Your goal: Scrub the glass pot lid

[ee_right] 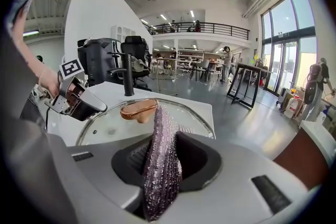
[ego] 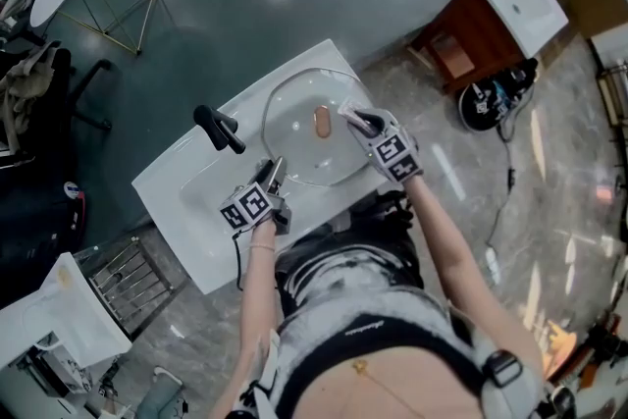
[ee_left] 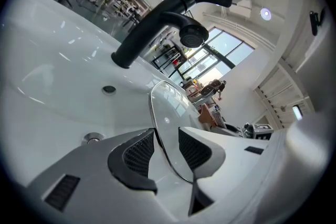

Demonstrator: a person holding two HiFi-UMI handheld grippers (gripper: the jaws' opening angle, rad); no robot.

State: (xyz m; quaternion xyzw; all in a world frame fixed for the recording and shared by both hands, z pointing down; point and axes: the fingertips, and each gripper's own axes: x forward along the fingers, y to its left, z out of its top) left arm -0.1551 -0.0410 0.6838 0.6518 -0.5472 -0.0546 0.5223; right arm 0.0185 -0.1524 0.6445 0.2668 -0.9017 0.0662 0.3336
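Your right gripper is pinching the scouring cloth, and the glass pot lid is lying just ahead of and below its jaws, with the knob straight ahead at frame centre. Your left gripper is straddling the lid's lower-left rim over the sink — jaws spread, pads seemingly not pressing.

White washbasin, rectangular, with a shallow bowl. Fixed at the back rim, a black tap reaching out over the bowl. Across the bowl, a round glass lid with a brown knob on top. At the bowl's bottom, a metal drain.
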